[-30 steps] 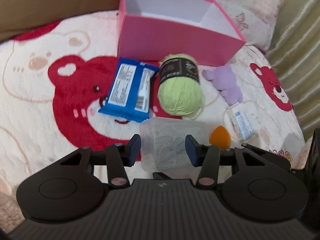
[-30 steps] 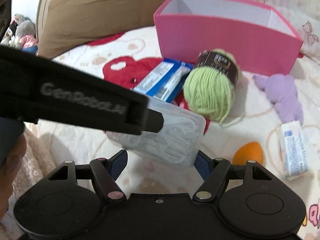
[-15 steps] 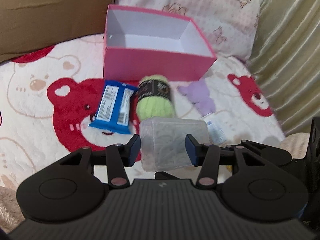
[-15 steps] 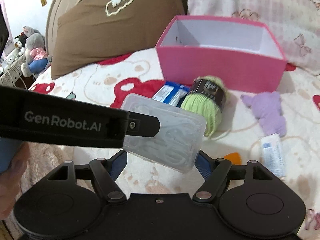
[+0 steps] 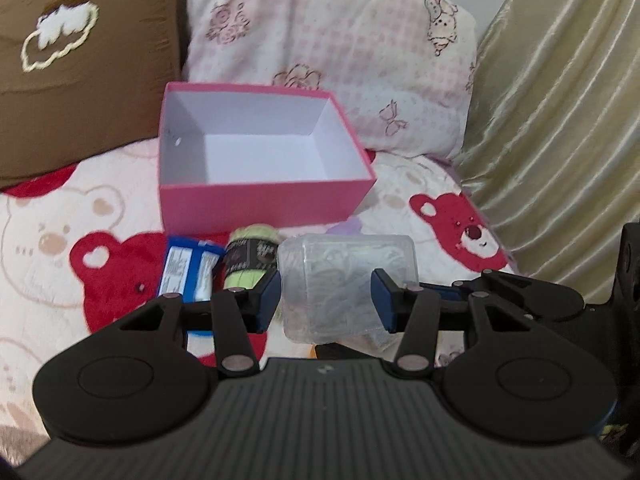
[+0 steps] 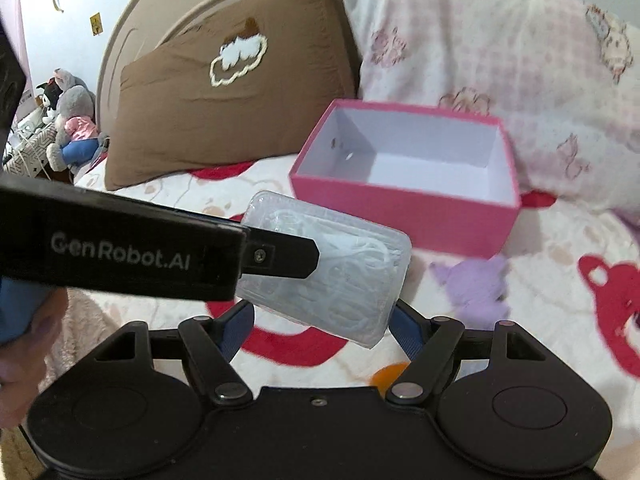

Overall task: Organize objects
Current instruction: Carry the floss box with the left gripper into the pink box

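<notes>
A clear plastic box (image 5: 348, 272) with white pieces inside hangs in the air above the bed. My left gripper (image 5: 326, 300) is shut on it, blue pads pressing its two narrow sides. My right gripper (image 6: 322, 320) clasps the lower end of the same clear box (image 6: 352, 276) across its longer span, and the left gripper's finger (image 6: 280, 258) crosses in front of it. The open pink box (image 5: 260, 204) stands beyond with nothing inside, seen in the right wrist view as the pink box (image 6: 400, 216).
On the bear blanket below lie a green yarn ball (image 5: 250, 264), a blue packet (image 5: 188, 272), a purple toy (image 6: 472, 284) and an orange sponge (image 6: 386, 374). A brown pillow (image 5: 80, 60) and a pink pillow (image 5: 332, 48) stand behind the pink box; a curtain (image 5: 560, 120) hangs at the right.
Both grippers have risen together with the clear box held between them. The items on the blanket have dropped lower in view, and the pink box's inside floor now shows.
</notes>
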